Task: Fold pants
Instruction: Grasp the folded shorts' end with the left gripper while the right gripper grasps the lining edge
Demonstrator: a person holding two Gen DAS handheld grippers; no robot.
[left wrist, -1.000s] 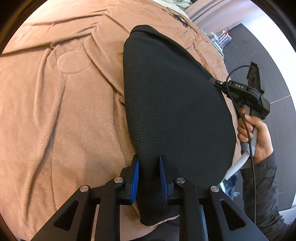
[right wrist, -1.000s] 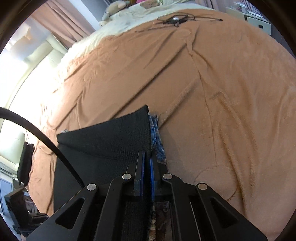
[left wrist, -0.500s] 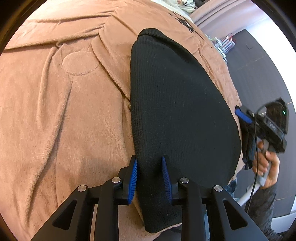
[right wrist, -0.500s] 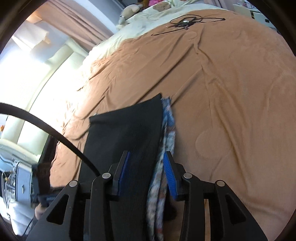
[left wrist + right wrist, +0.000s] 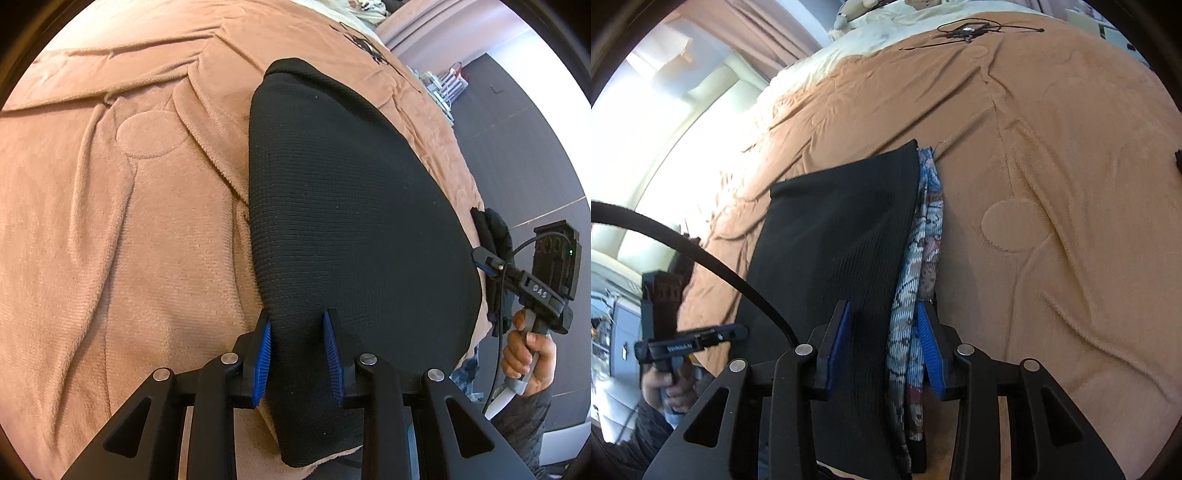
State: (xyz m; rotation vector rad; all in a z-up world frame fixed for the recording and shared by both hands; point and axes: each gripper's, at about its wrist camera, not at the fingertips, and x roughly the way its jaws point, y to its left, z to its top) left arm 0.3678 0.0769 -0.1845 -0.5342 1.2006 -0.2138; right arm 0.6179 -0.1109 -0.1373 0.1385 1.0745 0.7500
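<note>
Left wrist view shows our left gripper straddling the near corner of the black pants, which lie flat in a folded slab on the brown blanket; the blue pads stand a little off the cloth on both sides, so we read this tong as released, with fabric between its jaws but not pinched. Over at the far edge, our right gripper has just been narrowing its jaws around the other side of the bundle — black knit plus a strip of patterned cloth that peeks out beside it — yet a gap still shows at each pad, so it too is not clamped. Whether that patterned strip is a lining of the pants or a separate piece we cannot tell. We judge the fold already laid, and the step in hand is taking a fresh hold for the next fold. To do it well, we should push both tongs in far enough to catch every layer, close squarely on the edge rather than on a single ply, and lift both ends together — otherwise the lower layers may slide out and skew the stack.
</note>
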